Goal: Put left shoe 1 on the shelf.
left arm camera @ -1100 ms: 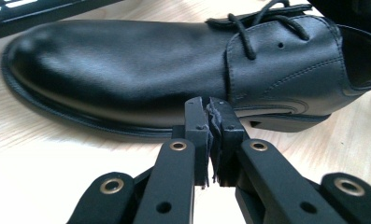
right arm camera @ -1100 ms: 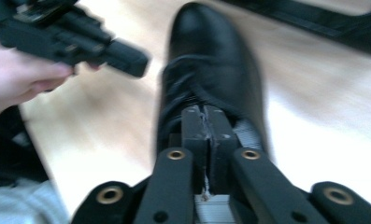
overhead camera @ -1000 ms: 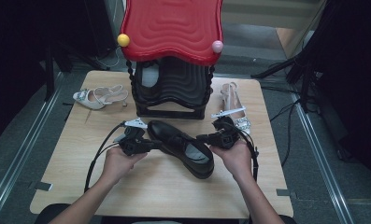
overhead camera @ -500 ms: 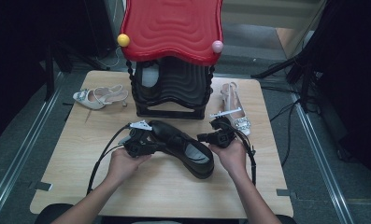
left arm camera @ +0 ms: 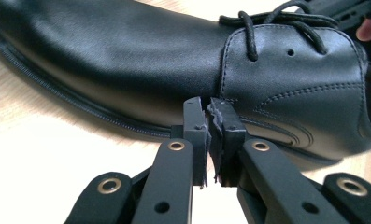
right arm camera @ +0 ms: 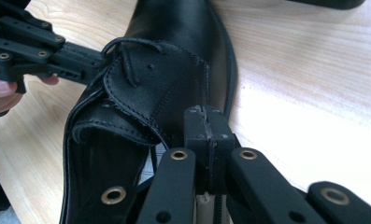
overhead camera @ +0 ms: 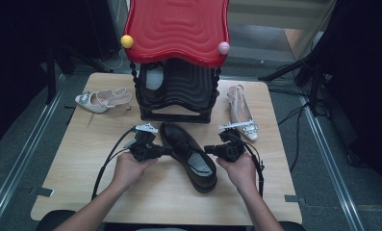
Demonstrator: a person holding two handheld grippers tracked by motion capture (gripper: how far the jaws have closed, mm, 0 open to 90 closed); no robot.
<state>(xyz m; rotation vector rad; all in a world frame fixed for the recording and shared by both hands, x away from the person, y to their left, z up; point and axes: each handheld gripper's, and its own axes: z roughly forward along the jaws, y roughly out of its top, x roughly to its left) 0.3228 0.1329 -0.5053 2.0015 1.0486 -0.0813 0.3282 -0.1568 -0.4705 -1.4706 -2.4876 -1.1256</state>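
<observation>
Change: both tools have closed in on the shoe from either side since a second ago; shoe itself sits about where it was.
Shoe: black lace-up, centre of table, toe far, heel near, just in front of the rack.
Left tool: jaws together, tips against the shoe's left flank below the laces; nothing clamped that I can see.
Right tool: jaws pressed together at the shoe's right side by the lace flap; a lace may be caught between them, cannot tell.
Rack: black, far centre, red wavy top.
Sandal: pale, far left, on its side.
Slingback: pale, far right, toe near.
</observation>
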